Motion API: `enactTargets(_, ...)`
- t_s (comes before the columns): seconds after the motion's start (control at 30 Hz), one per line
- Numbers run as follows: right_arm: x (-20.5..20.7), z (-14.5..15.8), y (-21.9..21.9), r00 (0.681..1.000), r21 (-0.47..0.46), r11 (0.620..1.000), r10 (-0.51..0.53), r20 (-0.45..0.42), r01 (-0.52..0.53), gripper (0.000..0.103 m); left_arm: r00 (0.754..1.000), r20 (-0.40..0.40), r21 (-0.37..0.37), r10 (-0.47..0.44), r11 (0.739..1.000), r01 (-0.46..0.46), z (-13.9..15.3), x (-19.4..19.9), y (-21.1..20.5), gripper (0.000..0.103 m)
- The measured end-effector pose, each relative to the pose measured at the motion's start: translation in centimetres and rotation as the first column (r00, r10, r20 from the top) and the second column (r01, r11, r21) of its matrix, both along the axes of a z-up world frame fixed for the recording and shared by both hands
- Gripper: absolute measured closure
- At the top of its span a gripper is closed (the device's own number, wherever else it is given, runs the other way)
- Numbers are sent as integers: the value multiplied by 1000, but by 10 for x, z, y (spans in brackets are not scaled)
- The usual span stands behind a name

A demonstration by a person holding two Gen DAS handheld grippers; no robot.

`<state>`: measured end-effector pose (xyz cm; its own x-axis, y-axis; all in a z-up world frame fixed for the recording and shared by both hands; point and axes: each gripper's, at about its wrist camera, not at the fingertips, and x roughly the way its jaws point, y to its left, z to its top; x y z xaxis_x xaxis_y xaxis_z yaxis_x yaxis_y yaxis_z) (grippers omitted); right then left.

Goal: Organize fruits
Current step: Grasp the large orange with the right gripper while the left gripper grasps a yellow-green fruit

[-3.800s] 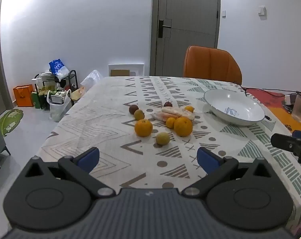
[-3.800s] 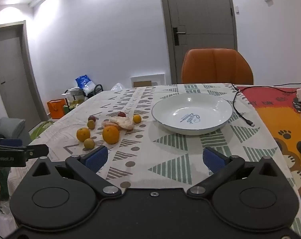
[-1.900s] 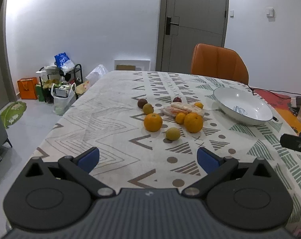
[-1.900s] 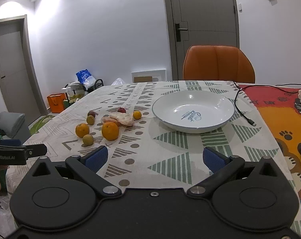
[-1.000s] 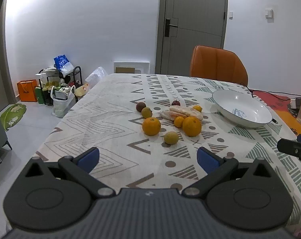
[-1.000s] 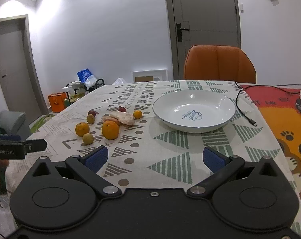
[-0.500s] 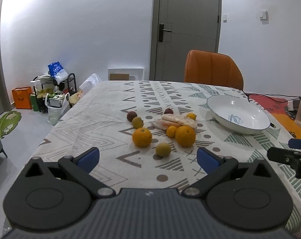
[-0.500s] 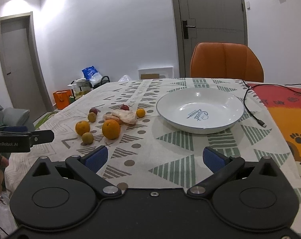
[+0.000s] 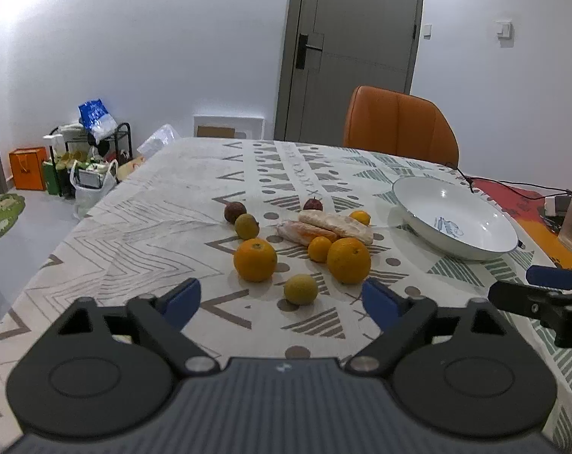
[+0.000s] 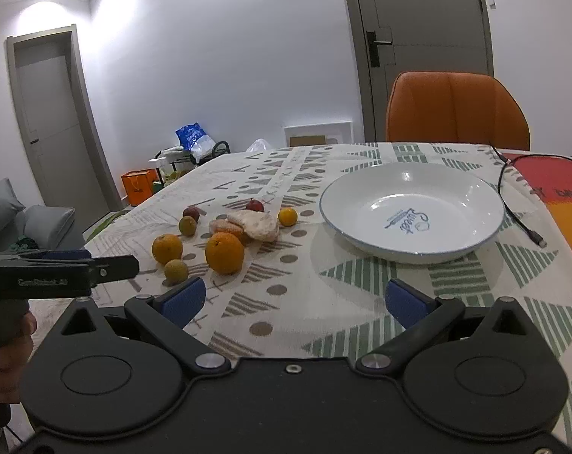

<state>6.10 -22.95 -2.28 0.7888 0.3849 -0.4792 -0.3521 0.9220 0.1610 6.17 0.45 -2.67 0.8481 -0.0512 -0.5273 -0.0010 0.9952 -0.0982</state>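
where patterned cloth (image 9: 142, 234) wrinkles, round glossy oranges (image 9: 254, 259) beside smooth white bowl (image 9: 475, 244)

The white bowl (image 10: 475, 234) looks glazed and glossy, catching ceiling light. The tablecloth (image 9: 165, 227) is matt woven cloth with printed patterns. The oranges (image 9: 254, 259) have dimpled, faintly shiny peel. The orange chair (image 10: 456, 108) looks like smooth stitched leather.

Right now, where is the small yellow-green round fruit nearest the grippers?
In the left wrist view the small yellow-green round fruit lies on the patterned tablecloth, nearest the camera, just in front of and between the two large oranges.
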Motion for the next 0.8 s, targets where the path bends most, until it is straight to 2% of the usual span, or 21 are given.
enactTargets(0.23, 16, -5, 7, 1000, -8, 1000, 17, -7, -17, 6, 999, -33, -25, -18, 1000, 17, -8, 19, 0, 34)
enactTargets(0.43, 27, -9, 11, 999, -4, 1000, 30, -20, -30, 10, 998, -53, -32, -41, 999, 40, -15, 33, -3, 41)
enactTargets(0.6, 35, -14, 19, 998, -4, 999, 45, -38, -45, 16, 995, -76, -50, -63, 997, 59, -23, 43, -3, 56)
enactTargets(0.67, 40, -16, 25, 997, -13, 999, 51, -52, -52, 17, 994, -90, -67, -67, 996, 61, -28, 47, -2, 73)
enactTargets(0.7, 42, -17, 28, 997, -17, 998, 56, -55, -57, 18, 992, -100, -78, -71, 995, 64, -31, 49, 0, 77)
enactTargets(0.8, 44, -17, 35, 997, -20, 997, 67, -48, -68, 18, 993, -94, -71, -72, 995, 65, -33, 50, 0, 78)
